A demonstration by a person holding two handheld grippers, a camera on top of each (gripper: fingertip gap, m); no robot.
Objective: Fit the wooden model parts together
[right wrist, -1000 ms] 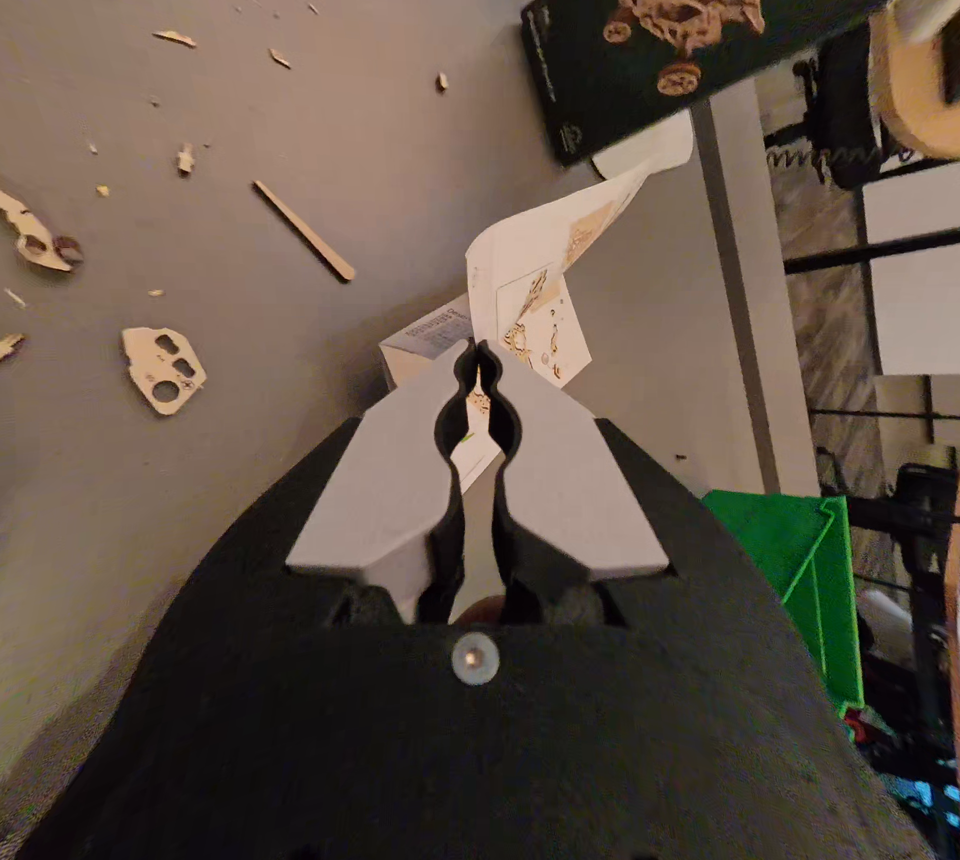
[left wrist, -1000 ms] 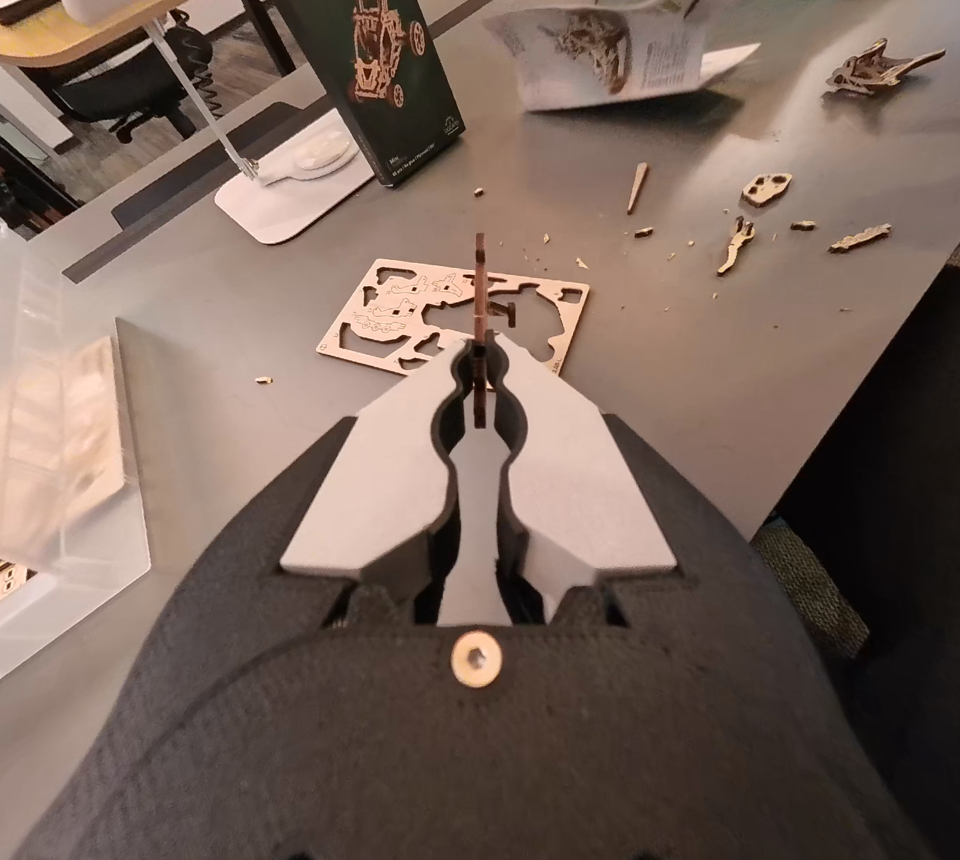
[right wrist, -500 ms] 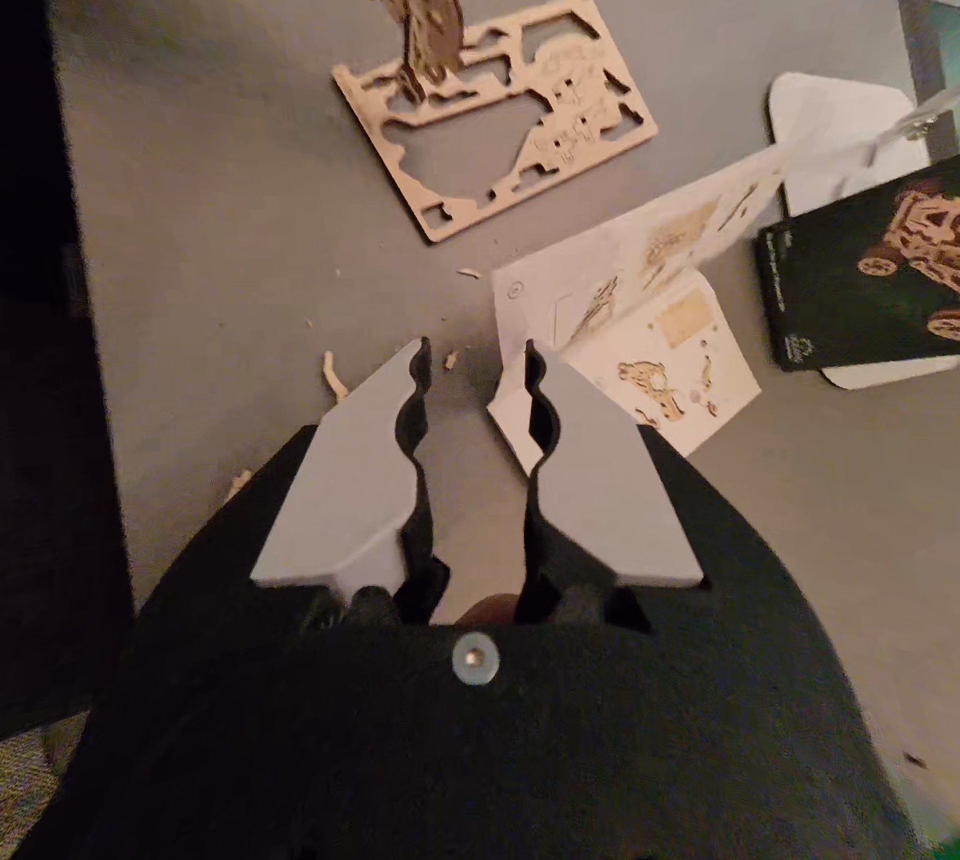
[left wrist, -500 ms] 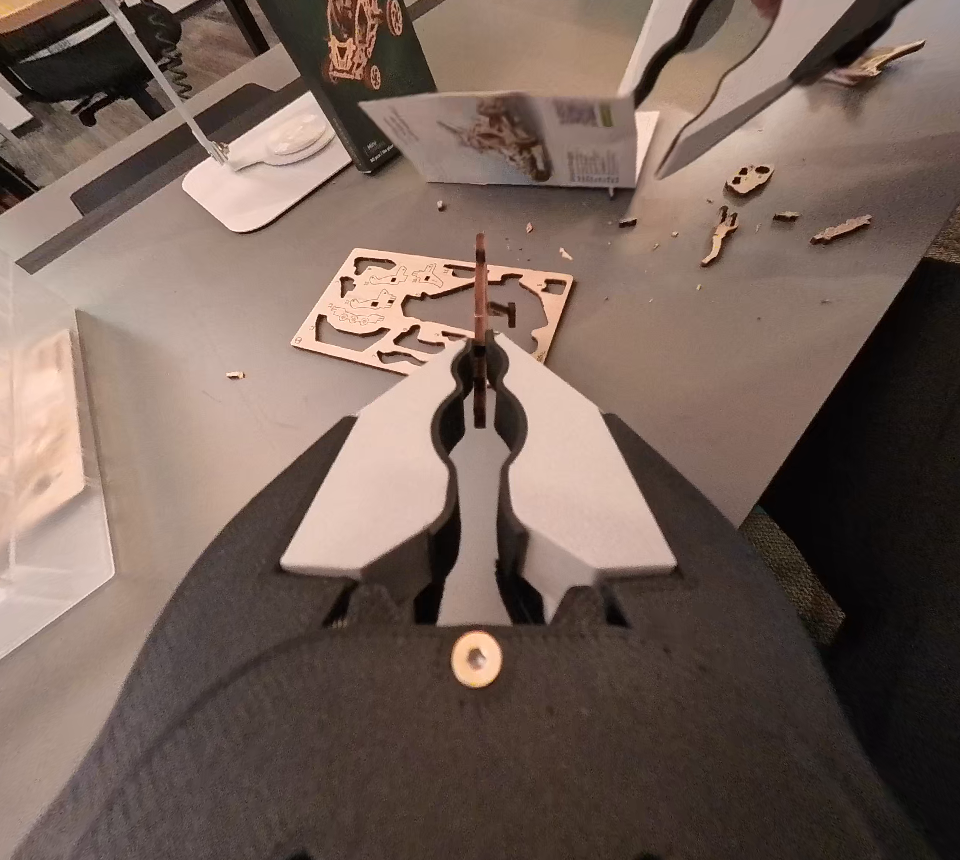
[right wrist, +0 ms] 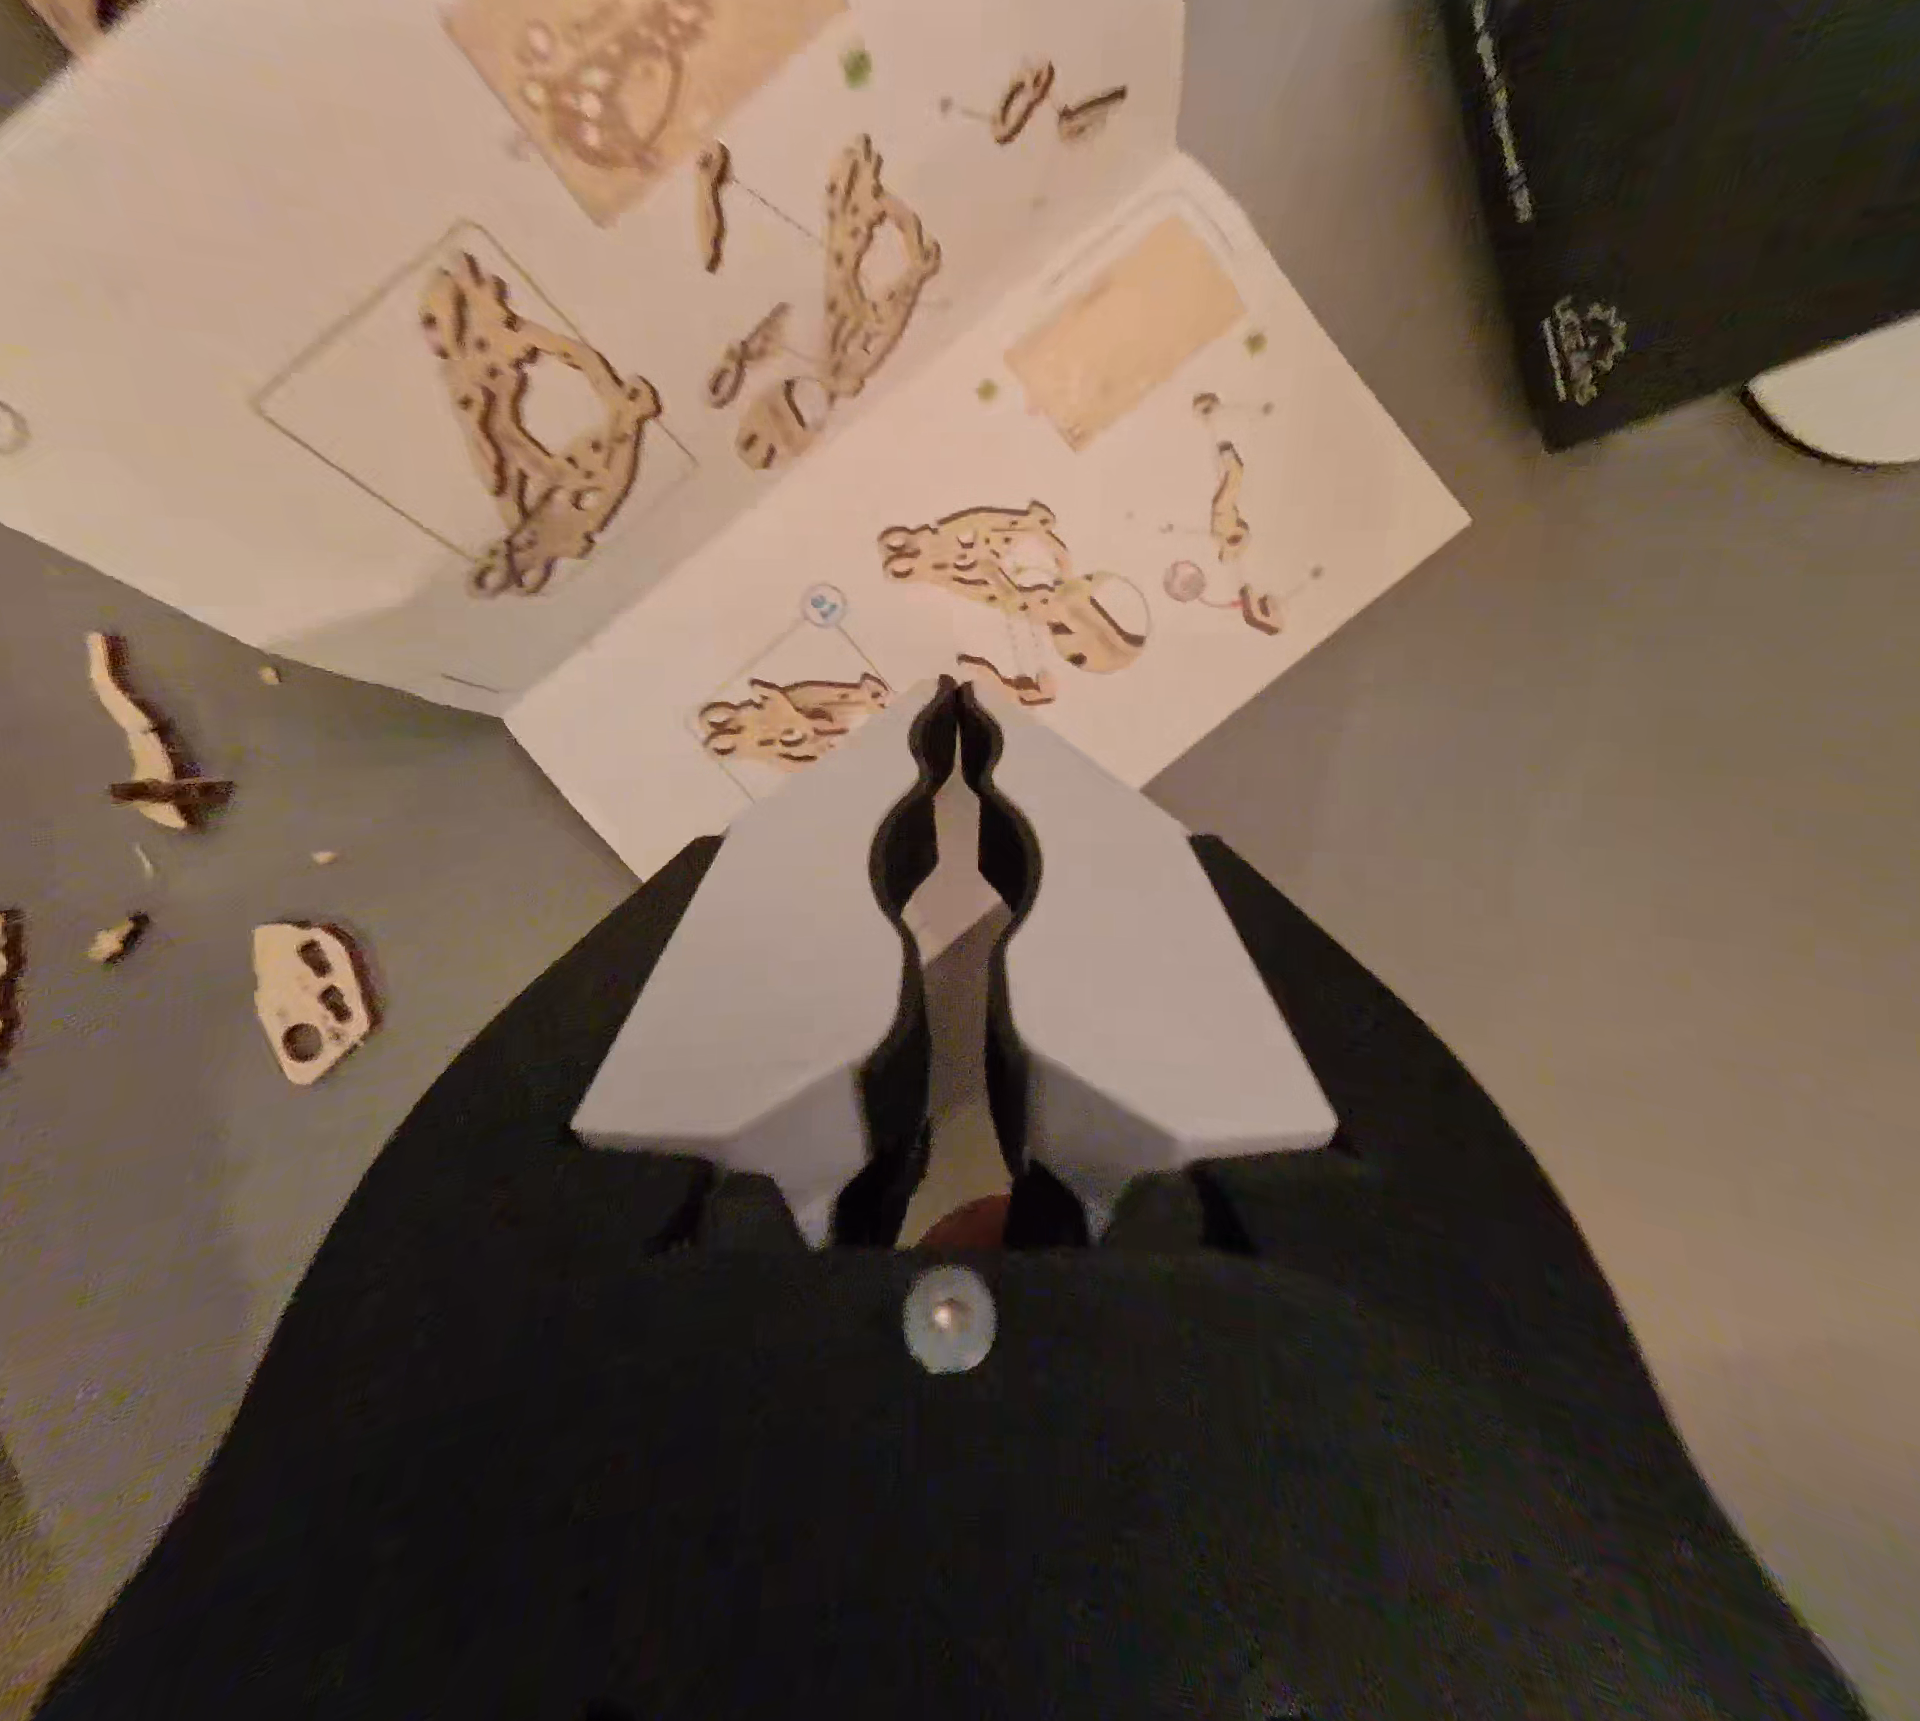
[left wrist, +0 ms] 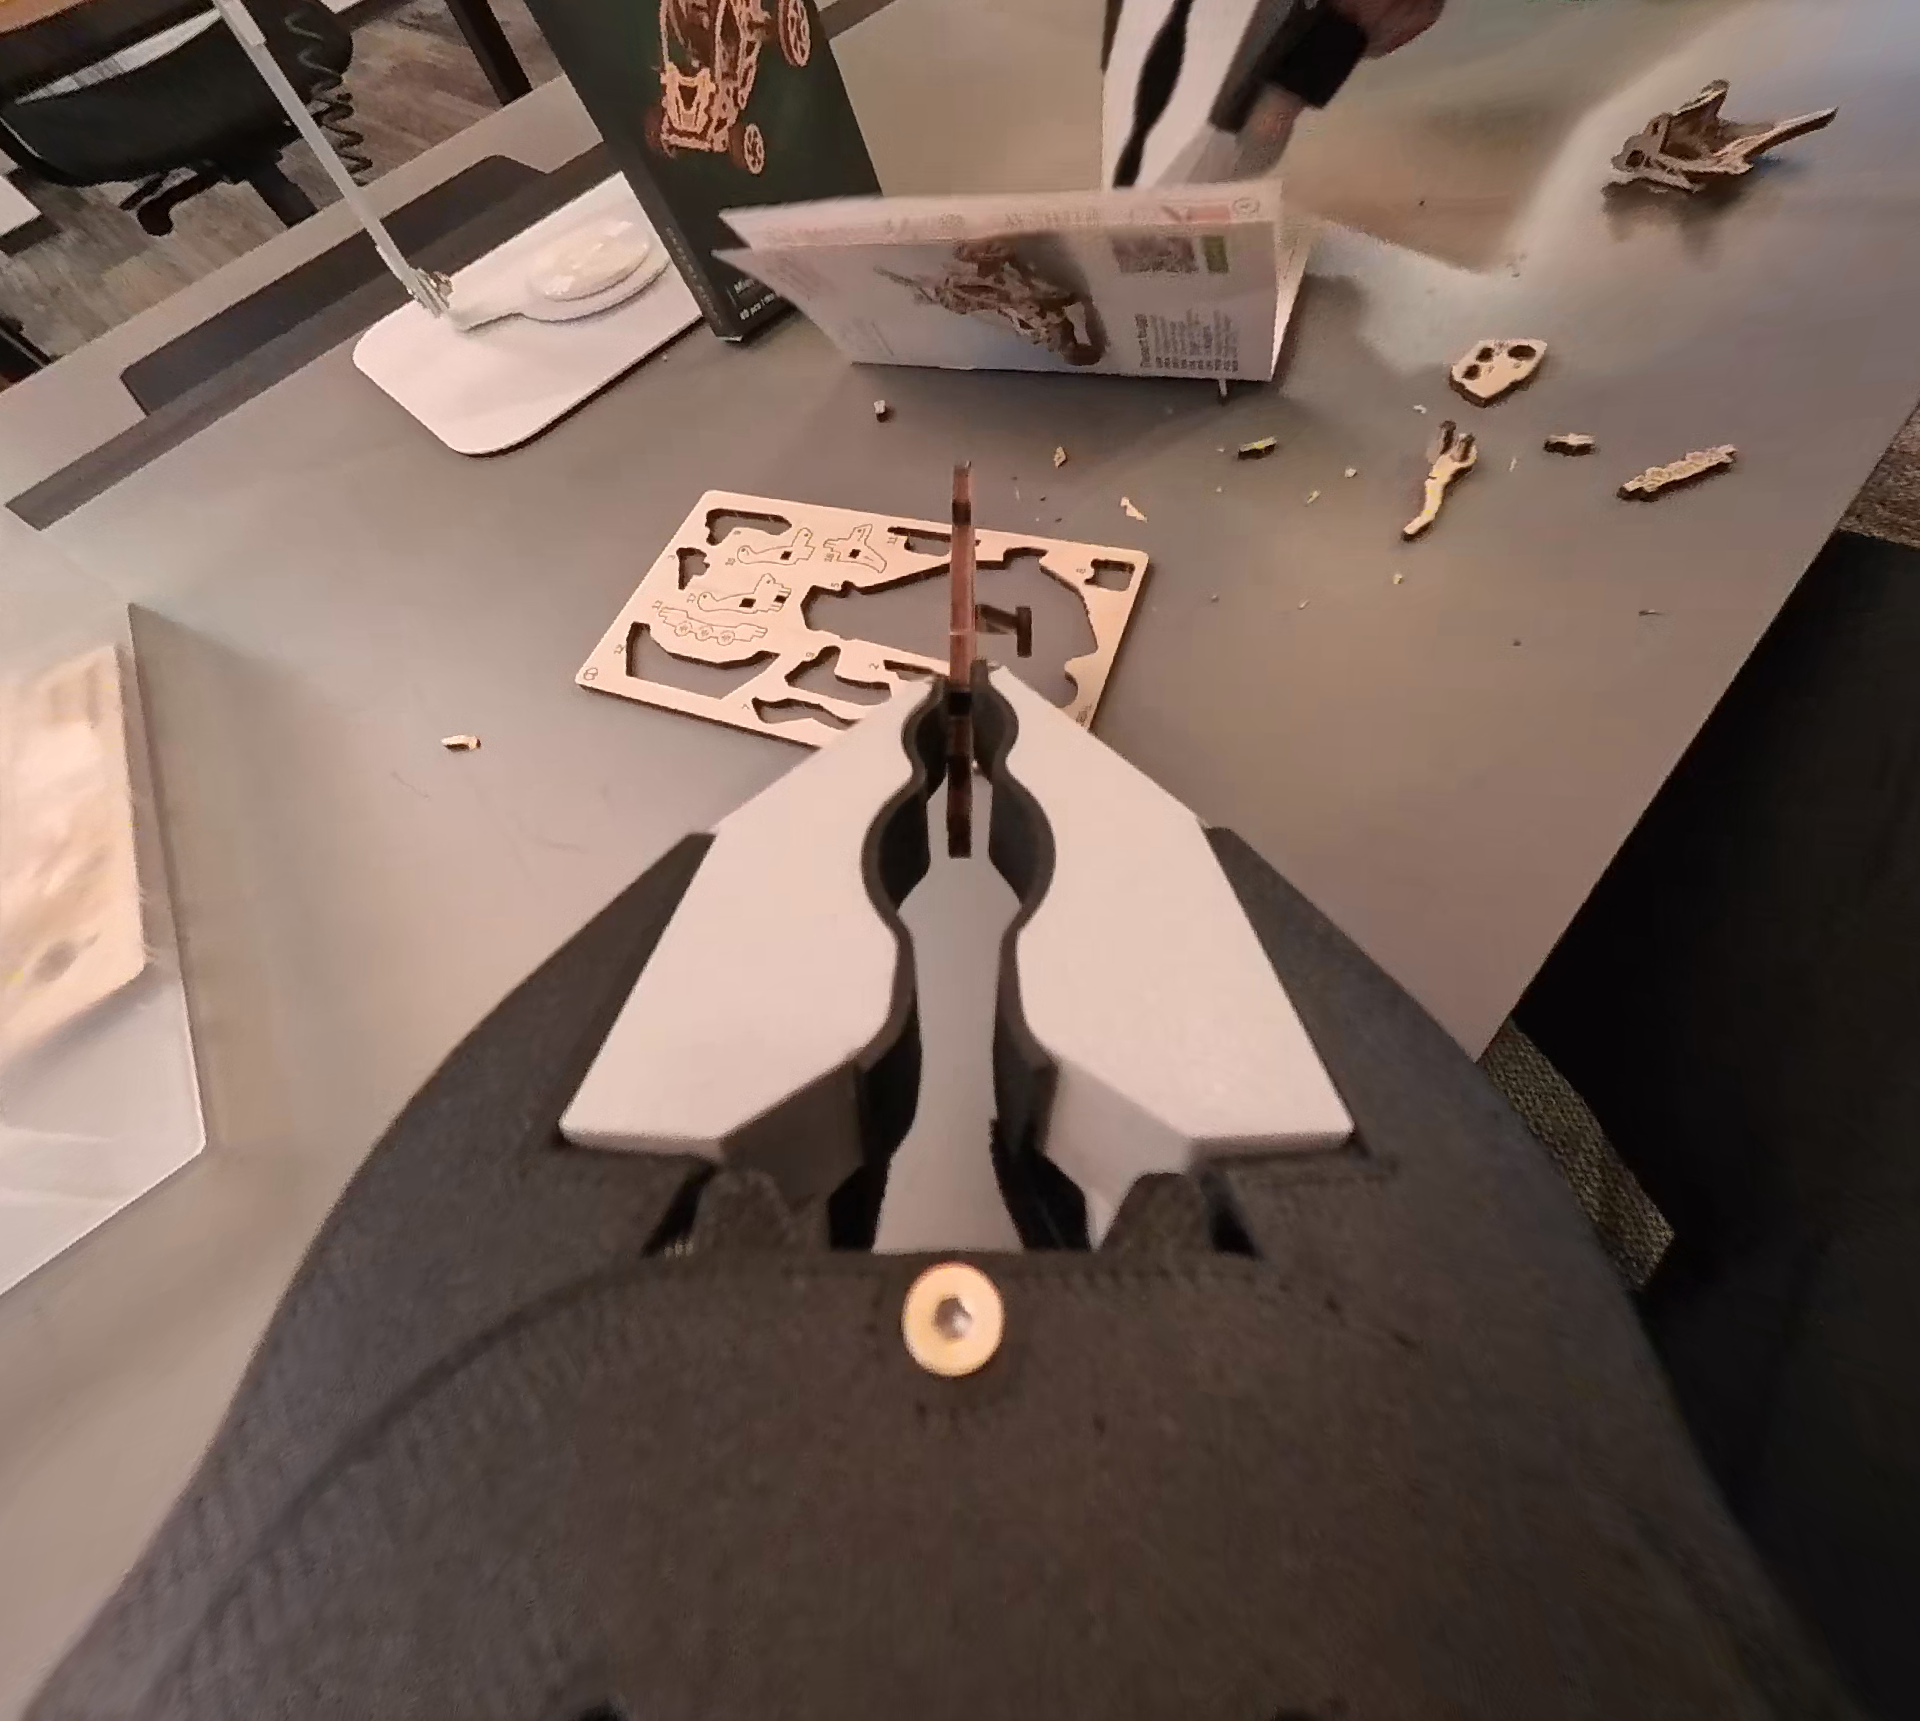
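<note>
Left wrist view shows our left gripper (left wrist: 961, 695) clamped on a thin wooden part (left wrist: 960, 591) mid-frame, our right gripper (left wrist: 1164, 170) pinched shut at the paper guide (left wrist: 1018, 289), and loose pieces (left wrist: 1496, 367) at right still to join.

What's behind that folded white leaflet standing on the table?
Behind the leaflet stands the dark box, its lower right corner hidden by the paper. Beyond is grey table; anything right behind the leaflet is covered.
</note>
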